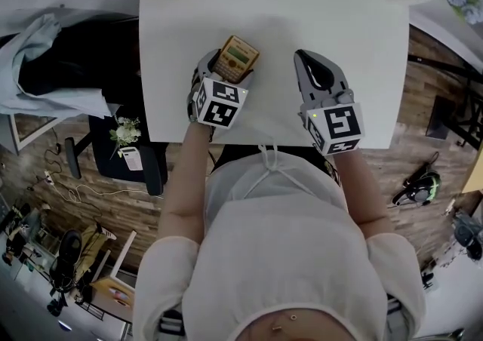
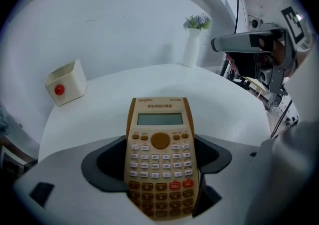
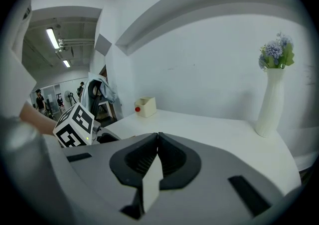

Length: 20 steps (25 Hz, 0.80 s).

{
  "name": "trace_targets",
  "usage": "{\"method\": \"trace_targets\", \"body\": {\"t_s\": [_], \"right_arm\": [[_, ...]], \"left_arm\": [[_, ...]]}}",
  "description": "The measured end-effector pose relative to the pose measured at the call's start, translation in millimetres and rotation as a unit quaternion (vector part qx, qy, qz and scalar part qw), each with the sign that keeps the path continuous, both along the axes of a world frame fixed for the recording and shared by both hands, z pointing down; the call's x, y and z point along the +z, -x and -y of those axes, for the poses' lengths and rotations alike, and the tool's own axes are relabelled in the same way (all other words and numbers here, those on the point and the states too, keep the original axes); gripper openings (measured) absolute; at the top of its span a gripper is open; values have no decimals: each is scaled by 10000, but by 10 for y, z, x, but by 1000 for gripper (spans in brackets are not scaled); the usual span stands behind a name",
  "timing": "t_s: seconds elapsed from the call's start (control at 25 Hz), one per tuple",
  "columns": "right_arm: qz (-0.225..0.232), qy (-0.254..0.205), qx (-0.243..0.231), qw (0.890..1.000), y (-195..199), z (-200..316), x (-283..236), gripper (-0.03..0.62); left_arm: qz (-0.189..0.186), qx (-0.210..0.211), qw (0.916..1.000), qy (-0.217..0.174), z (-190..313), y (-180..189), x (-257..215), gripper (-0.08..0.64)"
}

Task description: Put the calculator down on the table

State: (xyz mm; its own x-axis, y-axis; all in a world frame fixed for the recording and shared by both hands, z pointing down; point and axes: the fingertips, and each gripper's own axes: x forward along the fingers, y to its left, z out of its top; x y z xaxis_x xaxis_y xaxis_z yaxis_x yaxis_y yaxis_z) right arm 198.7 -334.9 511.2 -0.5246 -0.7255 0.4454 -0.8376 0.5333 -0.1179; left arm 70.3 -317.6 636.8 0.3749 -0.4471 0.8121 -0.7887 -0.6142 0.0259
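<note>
left gripper [image 1: 224, 68] clamped on calculator [image 2: 160, 152], held over tabletop [image 1: 339, 0] near front edge. right gripper [image 1: 315, 69] jaws together, empty. advice: lower flat, keys up, release only once back touches tabletop.

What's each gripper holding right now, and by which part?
Left gripper grips the calculator by the sides of its keypad half, display end sticking out. Right gripper is shut, empty.
</note>
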Motion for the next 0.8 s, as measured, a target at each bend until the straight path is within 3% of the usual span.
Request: {"method": "trace_targets", "body": {"t_s": [0.32,0.8], "right_arm": [[41,285,-38,9996,-134,57,201,5],[32,116,-120,9999,-123,46,9,6]], "left_arm": [[-93,-62,9999,67,7,-12,33,405],[-109,-208,9994,-235,-30,-2,-175,403]]}}
